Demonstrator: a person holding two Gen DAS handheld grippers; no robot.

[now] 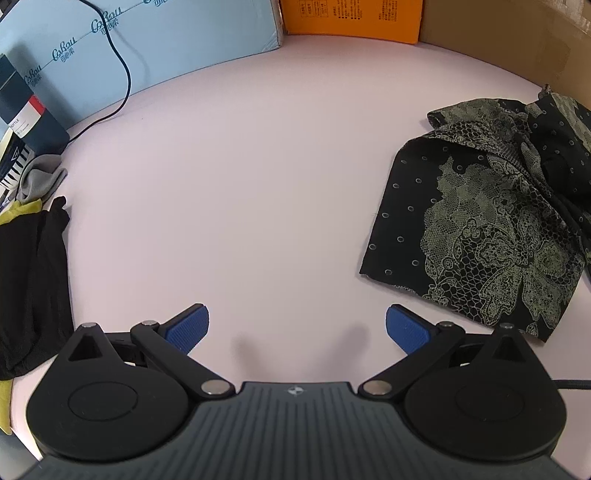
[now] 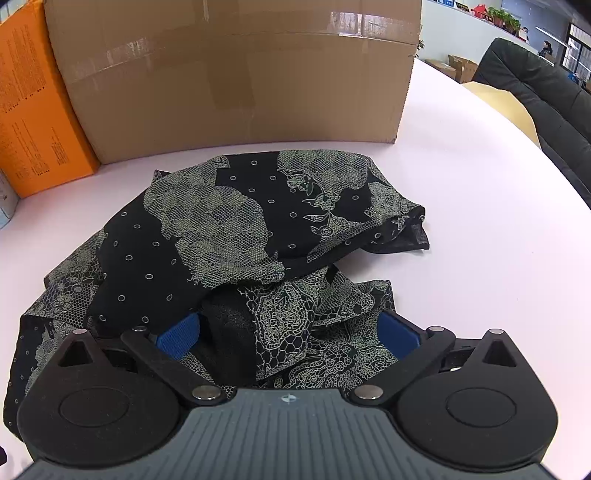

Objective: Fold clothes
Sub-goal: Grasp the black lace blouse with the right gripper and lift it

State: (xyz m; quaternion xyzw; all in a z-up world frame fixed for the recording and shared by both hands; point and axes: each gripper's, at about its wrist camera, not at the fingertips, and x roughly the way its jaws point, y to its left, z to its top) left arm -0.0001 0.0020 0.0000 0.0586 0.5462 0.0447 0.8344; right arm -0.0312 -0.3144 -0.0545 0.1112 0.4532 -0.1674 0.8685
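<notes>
A black garment with a pale green lace print (image 2: pixel 229 236) lies crumpled on the white table (image 2: pixel 480 221). It also shows at the right of the left wrist view (image 1: pixel 487 221). My right gripper (image 2: pixel 288 332) is open, with its blue pads on either side of a bunched fold of this garment, low over it. My left gripper (image 1: pixel 297 326) is open and empty above bare table, to the left of the garment.
A plain black garment (image 1: pixel 33 280) over something yellow-green lies at the left edge. A light blue box (image 1: pixel 147 48), an orange box (image 1: pixel 351 16) and a brown cardboard box (image 2: pixel 236 77) line the back. A black cable (image 1: pixel 122 74) and a grey cloth (image 1: pixel 40 177) lie at the far left.
</notes>
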